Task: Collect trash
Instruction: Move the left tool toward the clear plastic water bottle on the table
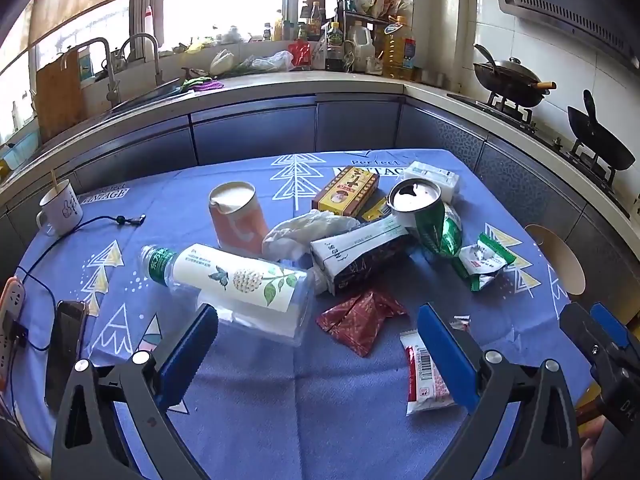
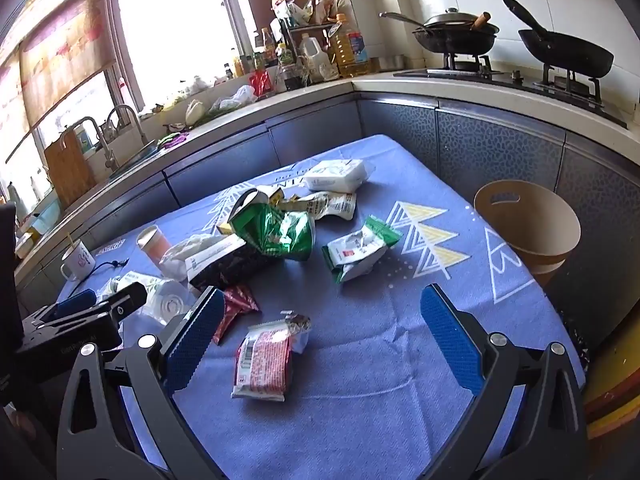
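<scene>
Your right gripper (image 2: 324, 344) is spread wide and holds nothing; it hangs over the near part of the table (image 2: 380, 420), with the red-and-white wrapper (image 2: 266, 360) lying flat on the cloth between its fingers' line of sight. Your left gripper (image 1: 318, 354) is likewise wide and empty, low over the near edge, its left finger just beside the fallen clear bottle (image 1: 236, 280) and the dark red packet (image 1: 360, 320) ahead of the gap.

Nothing looks collected yet, so I judge you are at the first pick.

Farther in, the trash sits heaped mid-table: milk carton (image 1: 360, 254), crushed green can (image 1: 432, 216), crumpled tissue (image 1: 304, 232), green-and-white snack bag (image 2: 360, 250), orange cup (image 1: 238, 220). The tan bin (image 2: 528, 228) stands off the right edge of the table.

Next move, as I read it: lower the right gripper onto the red-and-white wrapper, pinch it by its raised crimped end, since it lies flat, then carry it right to the bin. Leave the mug (image 1: 60, 208) and phone (image 1: 66, 344) at the left edge.
</scene>
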### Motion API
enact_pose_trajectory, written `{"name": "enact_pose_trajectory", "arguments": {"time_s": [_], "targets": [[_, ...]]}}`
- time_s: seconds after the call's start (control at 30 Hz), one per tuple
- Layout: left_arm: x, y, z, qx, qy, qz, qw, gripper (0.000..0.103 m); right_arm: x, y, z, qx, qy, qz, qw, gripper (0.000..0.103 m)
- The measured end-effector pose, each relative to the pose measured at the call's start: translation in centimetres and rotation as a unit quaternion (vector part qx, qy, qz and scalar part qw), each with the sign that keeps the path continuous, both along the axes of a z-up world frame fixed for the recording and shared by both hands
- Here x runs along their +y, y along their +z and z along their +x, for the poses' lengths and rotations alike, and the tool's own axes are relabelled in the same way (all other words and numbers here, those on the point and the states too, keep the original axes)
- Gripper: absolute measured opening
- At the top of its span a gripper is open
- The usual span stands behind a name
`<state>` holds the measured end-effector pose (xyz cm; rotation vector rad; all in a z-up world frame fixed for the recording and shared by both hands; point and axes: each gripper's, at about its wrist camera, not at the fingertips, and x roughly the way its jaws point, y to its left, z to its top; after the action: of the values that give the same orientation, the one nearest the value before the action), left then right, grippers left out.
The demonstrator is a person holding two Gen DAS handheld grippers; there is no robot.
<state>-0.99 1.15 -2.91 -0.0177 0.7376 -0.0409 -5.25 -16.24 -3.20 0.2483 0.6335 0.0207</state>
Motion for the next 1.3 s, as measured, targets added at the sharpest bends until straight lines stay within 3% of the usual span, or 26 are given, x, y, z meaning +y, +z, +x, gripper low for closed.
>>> {"name": "enact_pose_trajectory", "arguments": {"time_s": [0.2,0.5,0.6,0.9,1.3], "targets": [[1.5,-1.6,-1.1,0.031,0.019,-0.020,0.9991,0.099,0.5,-0.6,-0.8,0.013,0.008,0.001,1.000,0.097],[1.2,-0.6,-2.7,0.006,0.022,-0.017,0.9996,0.099,-0.5,-1.0,-1.3,0.022,-0.002,0.017,1.000,0.097],[0.9,-0.3,-3.0,-0.001,-0.001,-0.025,0.9997,0.099,-0.4,-1.2,-1.1,0.028,0.000,0.021,0.999,0.097],[0.3,-0.6,-2.7,0.010,-0.010,-0.017,0.9998,0.099,-0.3,-1.6,-0.7,0.047,-0.014,0.002,0.999,0.097],[0.2,0.3,-2.5,-0.015,-0.014,-0.005,0.9998,0.099,-0.5,-0.9,-0.7,0.033,-0.027,-0.018,0.999,0.097]]}}
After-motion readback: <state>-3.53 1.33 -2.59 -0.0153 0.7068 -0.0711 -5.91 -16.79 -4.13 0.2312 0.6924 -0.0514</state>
